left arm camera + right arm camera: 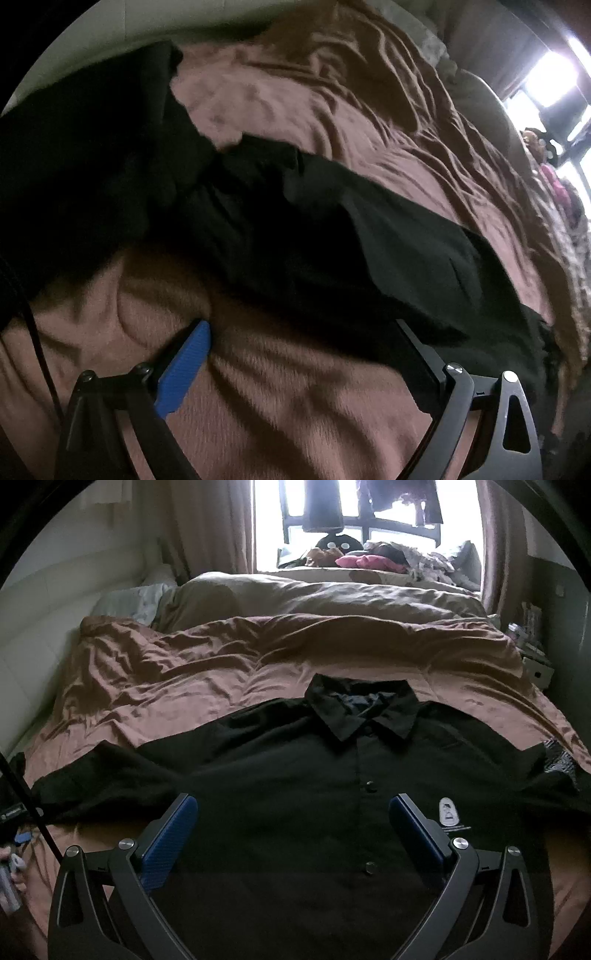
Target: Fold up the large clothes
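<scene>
Both wrist views low over bed, sharing shirt (295, 775) (black).

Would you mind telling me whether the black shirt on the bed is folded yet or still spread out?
Spread out, front up: the black shirt lies flat on the brown blanket, collar, button placket and a sleeve all showing.

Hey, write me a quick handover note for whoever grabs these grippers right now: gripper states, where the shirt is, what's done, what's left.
Left hand-held gripper: open, empty, low over the brown blanket beside the sleeve.
Right hand-held gripper: open, empty, above the shirt's front, near the button placket.
Black shirt: spread face up on the bed, buttoned, collar toward the window, sleeves out to both sides.
Done: the shirt is laid out flat.
Left: all folds; no fold shows yet. Probably start with a sleeve.
</scene>
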Demonstrator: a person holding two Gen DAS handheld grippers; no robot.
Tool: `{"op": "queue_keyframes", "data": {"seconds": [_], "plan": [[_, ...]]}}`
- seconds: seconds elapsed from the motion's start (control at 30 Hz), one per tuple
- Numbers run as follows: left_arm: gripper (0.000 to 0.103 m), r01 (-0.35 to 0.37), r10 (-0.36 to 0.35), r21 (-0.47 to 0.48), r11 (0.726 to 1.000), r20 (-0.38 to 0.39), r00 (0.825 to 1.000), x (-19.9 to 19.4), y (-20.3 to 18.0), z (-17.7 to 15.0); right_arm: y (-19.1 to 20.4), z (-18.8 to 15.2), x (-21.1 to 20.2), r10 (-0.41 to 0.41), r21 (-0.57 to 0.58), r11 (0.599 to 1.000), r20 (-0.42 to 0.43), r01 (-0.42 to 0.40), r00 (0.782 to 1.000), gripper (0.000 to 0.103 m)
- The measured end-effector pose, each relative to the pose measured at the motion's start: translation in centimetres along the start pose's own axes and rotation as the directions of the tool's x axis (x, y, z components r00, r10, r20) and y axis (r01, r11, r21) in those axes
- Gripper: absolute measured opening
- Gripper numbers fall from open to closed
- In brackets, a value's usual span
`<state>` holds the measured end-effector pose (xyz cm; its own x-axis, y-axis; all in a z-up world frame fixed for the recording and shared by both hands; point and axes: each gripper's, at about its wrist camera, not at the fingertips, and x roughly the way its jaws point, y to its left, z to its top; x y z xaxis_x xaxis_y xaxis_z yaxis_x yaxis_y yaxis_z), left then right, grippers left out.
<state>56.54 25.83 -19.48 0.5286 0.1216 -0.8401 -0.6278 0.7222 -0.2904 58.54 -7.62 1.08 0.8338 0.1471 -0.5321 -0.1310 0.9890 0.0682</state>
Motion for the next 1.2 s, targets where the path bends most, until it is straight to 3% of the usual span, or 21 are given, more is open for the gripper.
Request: {"op": "queue_keyframes", "data": {"seconds": [0.07, 0.13, 0.17, 0.2, 0.23, 0.3, 0.37, 0.6, 0.67, 0.73, 0.8, 0.87, 1.03, 1.2], "plan": [[0.089, -0.039, 0.038, 0.043, 0.998, 0.023, 0.999, 0.2, -0.8, 0.3, -0.1, 0.1, 0.5, 0.019, 0.011, 1.0, -0.005, -0.019, 1.0, 0.103], [0.058, -0.072, 0.07, 0.063, 0.995, 0.034, 0.997, 0.4, -1.0, 0.9, 0.1, 0.3, 1.0, 0.047, 0.019, 0.999, -0.004, -0.047, 0.999, 0.103], [0.049, -0.078, 0.076, 0.05, 0.996, 0.031, 0.997, 0.4, -0.7, 1.2, 0.2, 0.2, 1.2, 0.061, 0.023, 0.998, -0.002, -0.061, 0.998, 0.098], [0.026, -0.075, 0.074, 0.028, 0.997, 0.03, 0.997, 0.3, -0.3, 1.6, 0.4, 0.3, 1.5, 0.083, 0.028, 0.996, -0.006, -0.082, 0.997, 0.093], [0.014, -0.02, 0.02, -0.001, 1.0, 0.02, 1.0, 0.2, 0.4, 2.2, 0.6, 0.3, 1.9, 0.107, 0.037, 0.994, -0.019, -0.106, 0.994, 0.085], [0.009, 0.038, -0.038, -0.008, 0.999, 0.01, 0.999, 0.0, 0.7, 2.8, 0.5, 0.4, 2.8, 0.158, 0.064, 0.986, -0.043, -0.155, 0.987, 0.072], [0.007, 0.064, -0.065, 0.024, 0.998, 0.042, 0.997, -1.1, 0.4, 3.2, 0.8, 0.6, 4.0, 0.223, 0.099, 0.971, -0.069, -0.216, 0.972, 0.058], [0.006, 0.148, -0.157, 0.08, 0.986, 0.122, 0.98, -4.9, -1.2, 4.8, 1.4, 0.1, 8.8, 0.376, 0.217, 0.916, -0.167, -0.338, 0.911, 0.038], [0.006, 0.174, -0.19, 0.11, 0.979, 0.156, 0.969, -6.6, -2.1, 5.3, 1.1, -0.2, 10.8, 0.414, 0.255, 0.897, -0.196, -0.361, 0.889, 0.025], [0.006, 0.195, -0.217, 0.132, 0.972, 0.182, 0.959, -8.0, -3.2, 6.1, 0.9, -0.5, 12.6, 0.428, 0.283, 0.889, -0.231, -0.361, 0.874, 0.019], [0.006, 0.208, -0.238, 0.157, 0.965, 0.204, 0.95, -9.4, -4.2, 6.5, 0.5, -0.9, 14.3, 0.473, 0.326, 0.863, -0.252, -0.386, 0.844, 0.018], [0.005, 0.228, -0.27, 0.198, 0.953, 0.225, 0.936, -11.2, -5.8, 6.8, 0.4, -0.9, 15.4, 0.493, 0.34, 0.851, -0.26, -0.4, 0.83, 0.017], [0.005, 0.278, -0.35, 0.284, 0.918, 0.248, 0.903, -15.5, -10.6, 7.3, -1.5, 0.1, 15.2, 0.493, 0.353, 0.852, -0.288, -0.387, 0.821, 0.017], [0.005, 0.335, -0.434, 0.351, 0.875, 0.256, 0.864, -19.1, -15.4, 7.2, -3.8, 1.6, 10.5, 0.512, 0.382, 0.828, -0.217, -0.41, 0.831, 0.018]]}}
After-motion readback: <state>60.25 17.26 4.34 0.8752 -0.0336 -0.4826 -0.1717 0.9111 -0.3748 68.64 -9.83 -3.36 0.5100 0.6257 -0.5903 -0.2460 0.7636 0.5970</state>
